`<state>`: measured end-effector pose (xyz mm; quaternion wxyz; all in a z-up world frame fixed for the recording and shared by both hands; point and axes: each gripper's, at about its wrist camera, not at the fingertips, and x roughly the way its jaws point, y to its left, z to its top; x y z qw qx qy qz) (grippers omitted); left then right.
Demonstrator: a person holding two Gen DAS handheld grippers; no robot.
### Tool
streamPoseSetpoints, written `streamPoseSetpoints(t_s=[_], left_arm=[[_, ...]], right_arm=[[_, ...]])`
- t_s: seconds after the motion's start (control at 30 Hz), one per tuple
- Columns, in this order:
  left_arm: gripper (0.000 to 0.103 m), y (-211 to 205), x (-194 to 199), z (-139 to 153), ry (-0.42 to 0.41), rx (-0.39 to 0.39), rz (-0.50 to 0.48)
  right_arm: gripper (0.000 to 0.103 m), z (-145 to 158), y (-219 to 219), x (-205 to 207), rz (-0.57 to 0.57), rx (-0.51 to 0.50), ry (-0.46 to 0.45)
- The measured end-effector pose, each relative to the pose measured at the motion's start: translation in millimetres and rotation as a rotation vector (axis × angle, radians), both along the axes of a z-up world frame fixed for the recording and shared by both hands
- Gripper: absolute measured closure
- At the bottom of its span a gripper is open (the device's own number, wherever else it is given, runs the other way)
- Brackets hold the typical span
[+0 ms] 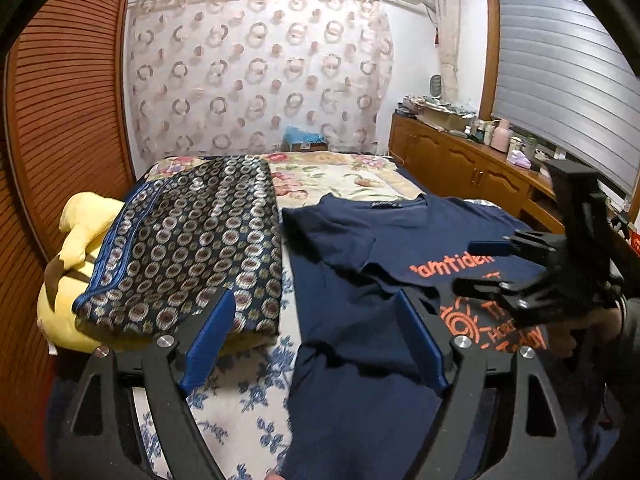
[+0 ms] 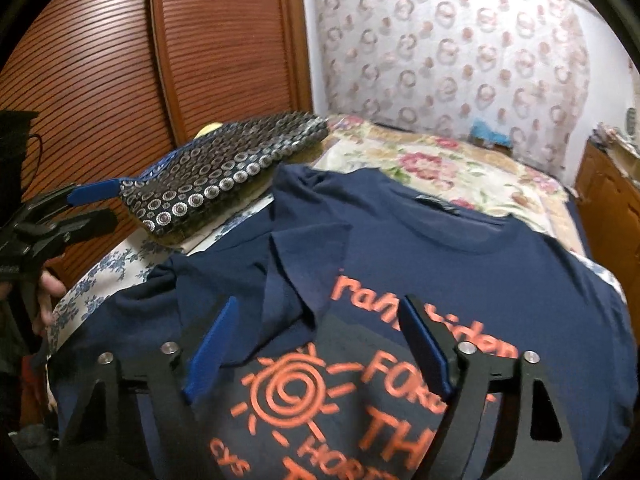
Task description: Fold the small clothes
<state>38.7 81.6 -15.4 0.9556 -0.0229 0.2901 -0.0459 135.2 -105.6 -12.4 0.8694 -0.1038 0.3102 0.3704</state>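
Note:
A navy T-shirt with orange print lies front up on the bed, collar toward the far wall. In the right wrist view the T-shirt shows its left side and sleeve creased inward over the chest. My left gripper hovers open over the shirt's left part, and no cloth is pinched between its blue pads. My right gripper stands open above the sun print, its pads clear of the fabric. Each gripper appears in the other's view: the right gripper at the shirt's right, the left gripper at the bed's left edge.
A folded dark quilt with ring patterns lies left of the shirt, resting on a yellow plush toy. The bed has a floral sheet. A louvred wooden wardrobe stands on the left, a wooden sideboard on the right.

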Motion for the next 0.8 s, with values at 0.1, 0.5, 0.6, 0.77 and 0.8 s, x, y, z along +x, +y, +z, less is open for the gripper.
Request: streamPoseSetpoints(t_s=[0.1,0.5,0.6,0.77,0.8], left_arm=[[0.021,7,-4,-8,0.007,0.001,0.018],[0.021,11,-12,-34,0.069,-0.012,0.026],[0.021,7,-12,-38,0.079,-0.008,0.016],[0.021,3,-11,-39,0.085,-0.017,0.007],[0.021,2,-11,-40,0.088,-0.016,0.006]], right_arm=[[0.026,-5,16,15,0.02,-0.028,0.018],[0.061,-14,60,52,0.075,-0.151,0.032],[0.079,-17,57,57,0.063,-0.148,0.035],[0.095,-13,44,58,0.055,-0.099,0.032],[0.097,-12,40,59,0.049,-0.089,0.031]])
